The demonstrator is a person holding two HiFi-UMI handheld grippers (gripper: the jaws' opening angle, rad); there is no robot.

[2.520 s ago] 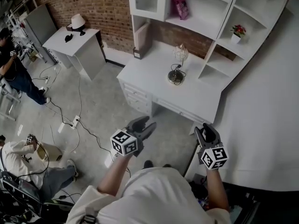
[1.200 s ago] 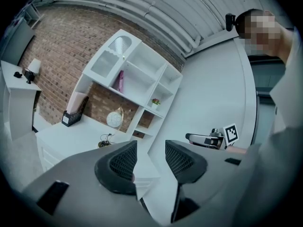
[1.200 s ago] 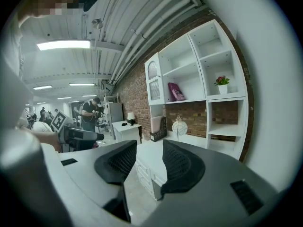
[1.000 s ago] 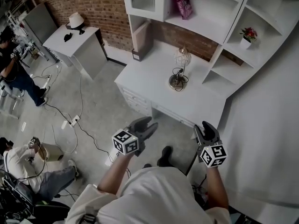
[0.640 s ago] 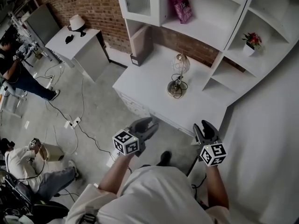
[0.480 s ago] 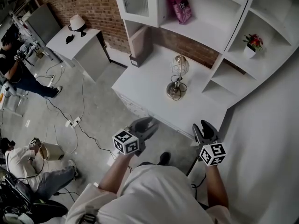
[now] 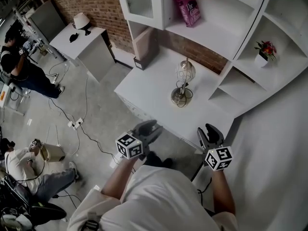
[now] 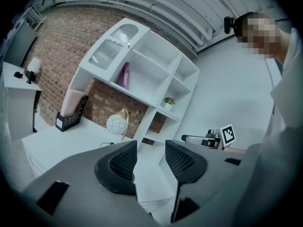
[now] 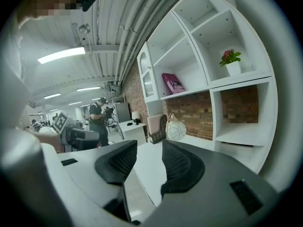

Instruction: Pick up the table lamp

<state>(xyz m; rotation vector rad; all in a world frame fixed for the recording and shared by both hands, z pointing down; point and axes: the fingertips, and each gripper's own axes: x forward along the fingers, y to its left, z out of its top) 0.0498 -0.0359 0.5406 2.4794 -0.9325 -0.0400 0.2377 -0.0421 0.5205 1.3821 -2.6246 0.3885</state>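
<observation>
The table lamp (image 7: 182, 83), a wire globe shade on a thin stem with a round metal base and a dark cord, stands upright on the white desk (image 7: 149, 83). It also shows as a white globe (image 8: 116, 124) in the left gripper view, and as the lamp (image 9: 175, 129) in the right gripper view. My left gripper (image 7: 152, 128) hangs over the floor just short of the desk's front edge, open and empty. My right gripper (image 7: 210, 132) is level with it to the right, open, with nothing between its jaws. Both stand well apart from the lamp.
A white shelf unit over the desk holds a pink book (image 7: 186, 6) and a potted flower (image 7: 265, 51). A black file holder (image 7: 141, 46) stands at the desk's left end. A small white cabinet (image 7: 82, 41), cables and people (image 7: 21, 71) are to the left.
Both grippers have moved forward towards the desk, which now lies closer beneath them. The jaws of both stand as wide as before.
</observation>
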